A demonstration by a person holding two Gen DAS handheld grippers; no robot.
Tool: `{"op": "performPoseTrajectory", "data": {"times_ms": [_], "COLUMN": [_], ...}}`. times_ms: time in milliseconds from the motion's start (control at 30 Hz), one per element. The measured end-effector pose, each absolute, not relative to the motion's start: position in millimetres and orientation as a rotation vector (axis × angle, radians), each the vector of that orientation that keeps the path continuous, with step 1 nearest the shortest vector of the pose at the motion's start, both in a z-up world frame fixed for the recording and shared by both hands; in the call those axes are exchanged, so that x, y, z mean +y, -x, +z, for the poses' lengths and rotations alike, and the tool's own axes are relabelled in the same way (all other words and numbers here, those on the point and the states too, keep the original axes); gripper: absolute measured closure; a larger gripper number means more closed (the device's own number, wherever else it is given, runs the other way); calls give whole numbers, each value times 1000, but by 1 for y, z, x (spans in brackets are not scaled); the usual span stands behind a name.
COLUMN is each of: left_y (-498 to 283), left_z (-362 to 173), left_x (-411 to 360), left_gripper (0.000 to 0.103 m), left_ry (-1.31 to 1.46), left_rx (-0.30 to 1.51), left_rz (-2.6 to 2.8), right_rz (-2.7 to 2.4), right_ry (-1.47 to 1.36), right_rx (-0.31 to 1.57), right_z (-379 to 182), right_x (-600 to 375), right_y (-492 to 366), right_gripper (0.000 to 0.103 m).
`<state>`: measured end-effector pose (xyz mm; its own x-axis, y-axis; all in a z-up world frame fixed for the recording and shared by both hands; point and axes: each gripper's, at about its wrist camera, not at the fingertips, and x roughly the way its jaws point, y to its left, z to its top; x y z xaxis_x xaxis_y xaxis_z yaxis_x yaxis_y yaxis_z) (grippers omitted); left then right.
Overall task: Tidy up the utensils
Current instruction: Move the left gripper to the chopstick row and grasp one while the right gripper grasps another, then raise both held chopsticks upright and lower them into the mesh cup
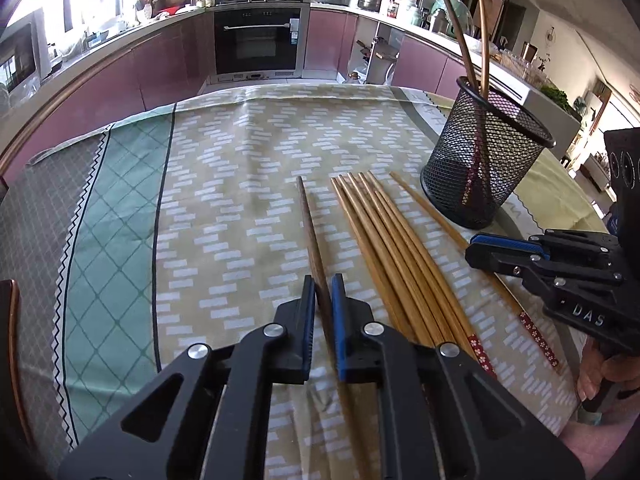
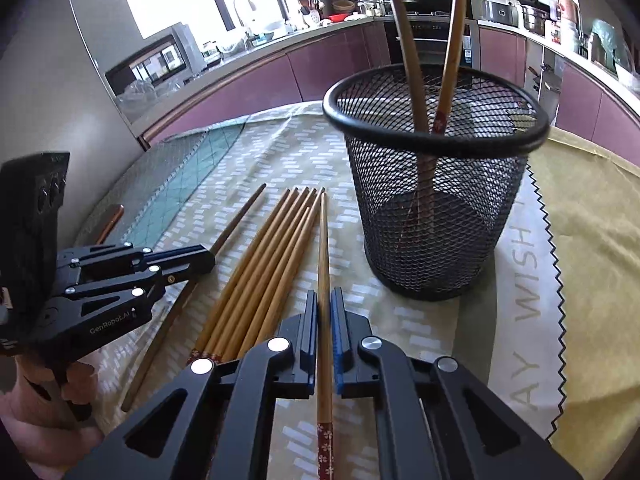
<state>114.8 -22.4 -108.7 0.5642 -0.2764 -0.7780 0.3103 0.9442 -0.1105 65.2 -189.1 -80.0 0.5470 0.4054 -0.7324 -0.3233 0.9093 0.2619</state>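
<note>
A black mesh holder (image 1: 486, 160) (image 2: 436, 188) stands on the patterned tablecloth with two chopsticks (image 2: 448, 60) leaning in it. Several light bamboo chopsticks (image 1: 394, 248) (image 2: 264, 268) lie in a bundle on the cloth. My left gripper (image 1: 323, 292) is shut on a dark brown chopstick (image 1: 310, 232) left of the bundle; it also shows in the right wrist view (image 2: 236, 232). My right gripper (image 2: 325, 304) is shut on a single light chopstick (image 2: 323, 252) with a red flowered end, lying right of the bundle, near the holder. The right gripper shows in the left wrist view (image 1: 480, 246).
The tablecloth (image 1: 224, 184) covers a round table; its wooden rim (image 1: 12, 320) shows at the left. A yellow cloth (image 2: 592, 216) lies right of the holder. Kitchen counters and an oven (image 1: 258, 40) stand behind the table.
</note>
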Motion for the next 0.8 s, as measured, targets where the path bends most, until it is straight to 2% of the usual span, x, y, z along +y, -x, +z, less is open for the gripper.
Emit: {"op": "performPoseTrajectory", "data": {"times_ms": [433, 567, 633, 767, 800], "left_y": [-89, -95, -99, -104, -105], "left_z": [-107, -111, -114, -114, -114], "left_x": [-32, -33, -32, -34, -34], "left_gripper": [95, 94, 89, 88, 91], "left_ry": [-91, -110, -112, -109, -108], "left_rx": [916, 930, 944, 946, 946], "left_rz": [-483, -468, -471, -477, -472], "right_rz": [520, 497, 501, 499, 501], "right_ry": [11, 43, 52, 47, 39], "right_rx": [947, 963, 960, 952, 949], "right_z": [-82, -86, -87, -87, -87], "right_x": [-167, -164, -163, -161, -162], "right_y": [-63, -67, -68, -71, -71], "right_gripper": [97, 94, 93, 96, 97]}}
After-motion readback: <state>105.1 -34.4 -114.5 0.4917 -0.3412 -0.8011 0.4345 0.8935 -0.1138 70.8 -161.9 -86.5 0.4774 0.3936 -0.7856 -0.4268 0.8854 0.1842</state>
